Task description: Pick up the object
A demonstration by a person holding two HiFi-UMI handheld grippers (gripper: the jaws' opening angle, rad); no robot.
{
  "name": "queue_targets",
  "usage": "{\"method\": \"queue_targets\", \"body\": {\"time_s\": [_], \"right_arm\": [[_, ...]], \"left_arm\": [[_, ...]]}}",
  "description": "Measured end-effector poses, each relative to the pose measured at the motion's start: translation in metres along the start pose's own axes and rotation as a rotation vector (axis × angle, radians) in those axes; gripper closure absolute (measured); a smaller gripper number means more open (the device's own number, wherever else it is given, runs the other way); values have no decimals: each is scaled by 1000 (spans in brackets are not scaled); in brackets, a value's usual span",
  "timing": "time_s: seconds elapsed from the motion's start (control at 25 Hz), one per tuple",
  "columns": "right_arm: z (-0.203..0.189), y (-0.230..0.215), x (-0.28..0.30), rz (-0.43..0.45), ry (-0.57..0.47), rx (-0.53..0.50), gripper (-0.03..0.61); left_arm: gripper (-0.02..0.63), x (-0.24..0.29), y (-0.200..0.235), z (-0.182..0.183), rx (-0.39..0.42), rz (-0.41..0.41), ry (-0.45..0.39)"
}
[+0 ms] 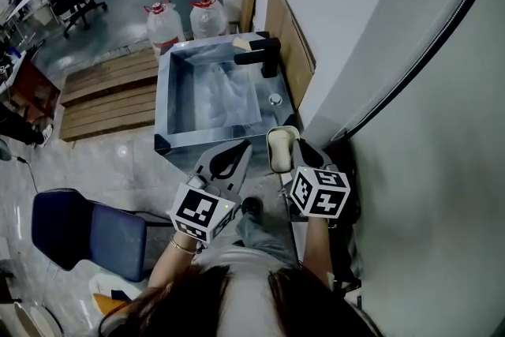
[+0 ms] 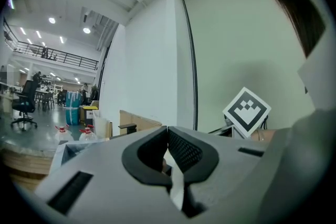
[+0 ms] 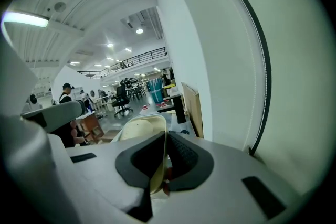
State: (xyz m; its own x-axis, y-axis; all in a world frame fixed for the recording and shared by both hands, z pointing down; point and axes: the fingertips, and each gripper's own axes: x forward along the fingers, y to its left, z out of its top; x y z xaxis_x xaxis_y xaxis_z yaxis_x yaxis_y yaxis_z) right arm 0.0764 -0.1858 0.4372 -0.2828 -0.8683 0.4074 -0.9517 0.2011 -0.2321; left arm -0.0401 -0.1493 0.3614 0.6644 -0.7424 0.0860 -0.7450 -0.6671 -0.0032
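The object is a cream oblong dish [image 1: 280,147] with a raised rim. My right gripper [image 1: 293,146] is shut on its rim and holds it in the air, just in front of the metal sink [image 1: 169,102]. In the right gripper view the dish [image 3: 137,129] stands on edge between the black pads, with the right gripper [image 3: 166,136] closed on it. My left gripper [image 1: 241,147] hovers just left of the dish, shut. In the left gripper view the left gripper [image 2: 167,131] has its pads meeting at the tips.
A black faucet [image 1: 264,53] stands at the sink's far right corner. Two water jugs [image 1: 164,24] sit behind the sink. Wooden pallets [image 1: 110,95] lie to its left, a blue chair [image 1: 87,229] at lower left. A white wall [image 1: 379,35] closes off the right side.
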Motion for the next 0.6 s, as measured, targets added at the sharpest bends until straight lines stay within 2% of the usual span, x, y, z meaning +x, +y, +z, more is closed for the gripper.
{"method": "queue_targets", "body": {"time_s": [0.6], "right_arm": [[2,26,-67,24,-75,-23,545]], "left_arm": [[604,-48,-34,9,10,20,-41]]}}
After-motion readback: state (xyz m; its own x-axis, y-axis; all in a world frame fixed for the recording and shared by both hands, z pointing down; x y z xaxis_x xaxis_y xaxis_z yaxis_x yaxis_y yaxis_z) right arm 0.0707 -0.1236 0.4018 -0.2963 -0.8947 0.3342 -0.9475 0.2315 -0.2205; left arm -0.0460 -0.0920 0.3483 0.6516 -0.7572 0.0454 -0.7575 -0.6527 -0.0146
